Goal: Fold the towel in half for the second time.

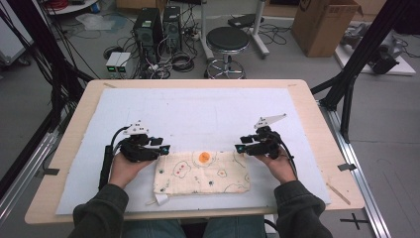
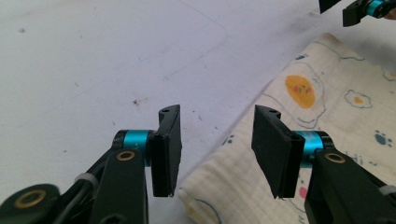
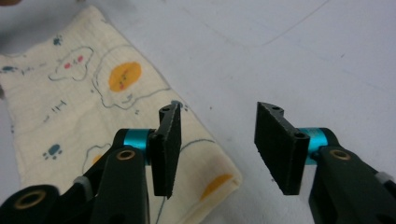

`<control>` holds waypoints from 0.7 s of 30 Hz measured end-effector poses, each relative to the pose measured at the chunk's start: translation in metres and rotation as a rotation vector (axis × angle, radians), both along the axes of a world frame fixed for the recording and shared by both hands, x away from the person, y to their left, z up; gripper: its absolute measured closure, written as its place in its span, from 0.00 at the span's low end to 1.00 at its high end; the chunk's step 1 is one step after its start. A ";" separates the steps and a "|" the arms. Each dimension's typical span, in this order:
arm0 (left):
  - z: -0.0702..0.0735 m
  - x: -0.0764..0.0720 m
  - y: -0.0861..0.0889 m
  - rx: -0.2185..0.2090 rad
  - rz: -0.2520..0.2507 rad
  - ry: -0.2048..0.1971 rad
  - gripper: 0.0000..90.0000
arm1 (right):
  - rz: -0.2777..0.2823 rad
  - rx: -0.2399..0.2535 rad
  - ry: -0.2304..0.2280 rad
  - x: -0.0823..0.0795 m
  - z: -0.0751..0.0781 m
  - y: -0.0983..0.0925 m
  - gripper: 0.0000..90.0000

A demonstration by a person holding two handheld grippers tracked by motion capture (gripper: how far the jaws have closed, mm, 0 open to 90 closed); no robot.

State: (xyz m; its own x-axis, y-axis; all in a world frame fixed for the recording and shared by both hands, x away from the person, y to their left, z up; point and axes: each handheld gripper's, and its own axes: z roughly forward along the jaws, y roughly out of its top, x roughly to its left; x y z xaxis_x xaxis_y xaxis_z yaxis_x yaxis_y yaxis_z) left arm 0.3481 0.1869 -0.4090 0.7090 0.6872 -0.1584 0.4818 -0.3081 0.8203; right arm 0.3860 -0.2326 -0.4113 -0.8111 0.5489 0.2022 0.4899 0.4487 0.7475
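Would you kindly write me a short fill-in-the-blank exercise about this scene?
1. The folded cloth lies between the two ____.
2. The big egg print on the cloth has an ____ yolk.
3. The cloth rests on a white ____ that covers the table.
4. Behind the table stands a round black ____.

Missing words: grippers; orange; mat; stool

My wooden counter (image 1: 317, 119) carries a pale blue-white mat (image 1: 198, 114) over most of its top, and on that mat's near part lies a folded cream egg-print cloth (image 1: 202, 172).
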 end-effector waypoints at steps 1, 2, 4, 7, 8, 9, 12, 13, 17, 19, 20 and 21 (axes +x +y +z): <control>-0.002 0.002 0.000 0.011 0.001 0.009 0.59 | 0.004 -0.009 0.001 0.001 -0.002 0.001 0.60; -0.004 0.003 0.000 0.020 0.001 0.032 0.59 | 0.010 -0.021 0.016 0.002 -0.005 0.002 0.60; -0.007 0.005 -0.001 0.025 0.003 0.060 0.59 | 0.007 -0.043 0.034 0.002 -0.008 0.003 0.61; -0.011 0.007 -0.004 0.064 -0.012 0.072 0.59 | 0.003 -0.022 0.050 0.003 -0.010 0.001 0.63; -0.012 0.007 -0.006 0.071 -0.019 0.081 0.59 | 0.002 -0.025 0.053 0.003 -0.012 0.000 0.63; -0.014 0.008 -0.007 0.077 -0.029 0.088 0.59 | 0.000 -0.019 0.062 0.003 -0.013 -0.001 0.64; -0.019 0.011 -0.009 0.085 -0.022 0.113 0.59 | -0.003 -0.013 0.083 0.004 -0.019 -0.004 0.64; -0.021 0.012 -0.009 0.099 -0.019 0.125 0.59 | -0.003 -0.014 0.092 0.004 -0.020 -0.004 0.64; -0.025 0.014 -0.008 0.136 -0.022 0.152 0.63 | 0.010 -0.038 0.098 0.005 -0.026 -0.003 0.65; -0.025 0.015 -0.006 0.132 -0.020 0.157 0.65 | 0.011 -0.055 0.097 0.004 -0.027 -0.002 0.67; -0.025 0.014 -0.006 0.141 -0.020 0.153 0.66 | 0.011 -0.056 0.096 0.004 -0.027 -0.002 0.68; -0.024 0.014 -0.006 0.149 -0.022 0.152 0.68 | 0.010 -0.056 0.098 0.004 -0.027 -0.003 0.69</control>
State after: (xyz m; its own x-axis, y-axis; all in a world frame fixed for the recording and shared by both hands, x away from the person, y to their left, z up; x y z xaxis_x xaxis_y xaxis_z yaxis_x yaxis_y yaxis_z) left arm 0.3623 0.1807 -0.4334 0.6996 0.6957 -0.1630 0.5887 -0.4321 0.6832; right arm 0.3901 -0.2351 -0.4385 -0.7947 0.5534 0.2496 0.5543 0.4938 0.6699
